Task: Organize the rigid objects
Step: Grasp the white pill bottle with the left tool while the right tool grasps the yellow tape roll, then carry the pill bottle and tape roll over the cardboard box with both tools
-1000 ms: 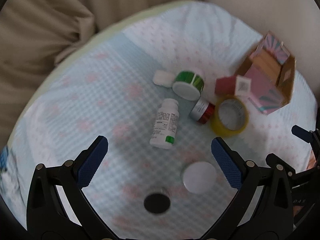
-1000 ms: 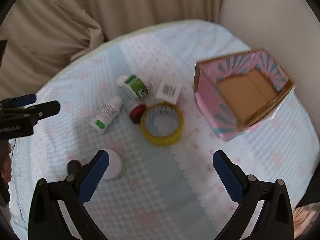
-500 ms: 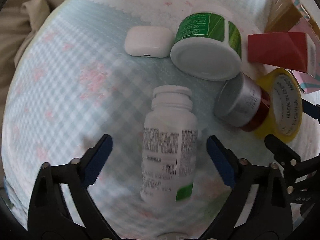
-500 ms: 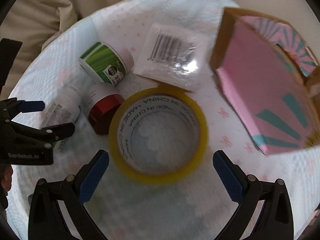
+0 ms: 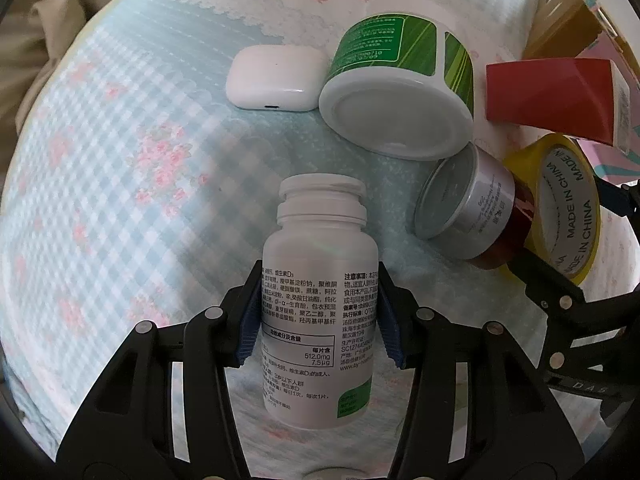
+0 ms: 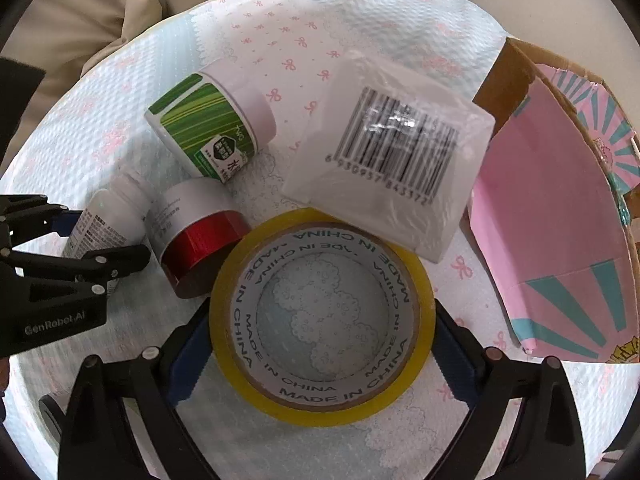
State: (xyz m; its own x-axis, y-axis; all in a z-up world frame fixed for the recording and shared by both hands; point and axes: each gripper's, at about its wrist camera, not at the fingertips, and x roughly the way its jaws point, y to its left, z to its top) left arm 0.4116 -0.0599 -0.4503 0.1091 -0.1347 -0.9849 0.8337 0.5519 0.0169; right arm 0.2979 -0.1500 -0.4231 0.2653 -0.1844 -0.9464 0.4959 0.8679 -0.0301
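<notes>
Lying on its side, the white pill bottle sits squarely between the left gripper jaws, blue pads pressed on both flanks of its label, cap pointing away. Smooth matte plastic, dense printed text, green patch near the base. Left gripper comes in low and nearly level over the quilted blue-check cloth.

Beyond the bottle: a rounded white earbud case, then a green-labelled white tub tipped over, a red-and-silver tin on its side touching the tape.

Right gripper is angled down steeply, jaws straddling the yellow tape roll, which lies flat, "MADE IN CHINA" on its inner core. Pads sit right at the outer rim on both sides; can't tell if they're actually squeezing yet. A film-wrapped red box with barcode lies just behind the roll. Far right, an open pink-and-teal cardboard box, tilted, brown inside.
</notes>
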